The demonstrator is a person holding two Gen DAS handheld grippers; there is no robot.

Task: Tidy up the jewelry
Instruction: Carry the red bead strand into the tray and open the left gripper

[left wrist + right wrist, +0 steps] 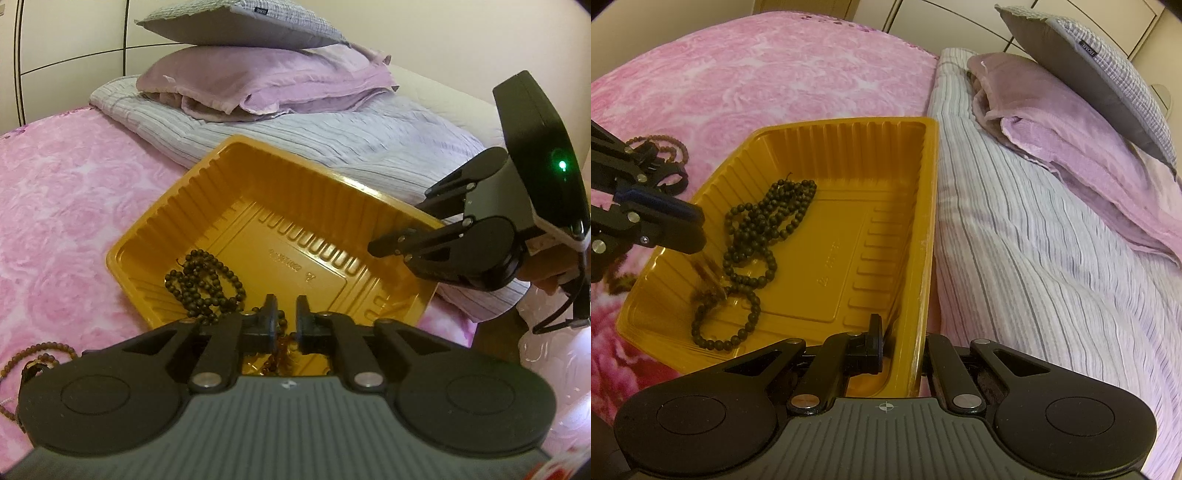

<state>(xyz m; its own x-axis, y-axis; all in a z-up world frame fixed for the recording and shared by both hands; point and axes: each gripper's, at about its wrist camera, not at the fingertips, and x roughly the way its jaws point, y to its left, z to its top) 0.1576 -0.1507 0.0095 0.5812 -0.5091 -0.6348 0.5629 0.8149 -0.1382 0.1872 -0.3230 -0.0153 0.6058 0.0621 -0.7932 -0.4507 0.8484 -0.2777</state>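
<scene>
A yellow plastic tray [229, 206] [849, 147] lies on the pink bed cover. A dark bead necklace [207, 286] [764, 225] is piled inside it. My left gripper [286, 317] [698, 229] hangs over the tray's near corner, shut on an amber bead bracelet [279, 354] [709, 275] that dangles into the tray. My right gripper [903, 349] [373, 247] is shut on the tray's side wall, one finger inside and one outside. A brown bead bracelet [40, 350] [666, 144] lies on the cover outside the tray.
A striped folded quilt [332, 147] [1034, 240] lies against the tray's far side, with a purple pillow [258, 81] [1071, 136] and a grey cushion [240, 26] [1089, 59] stacked on it. Pink bed cover [66, 192] [757, 74] spreads around.
</scene>
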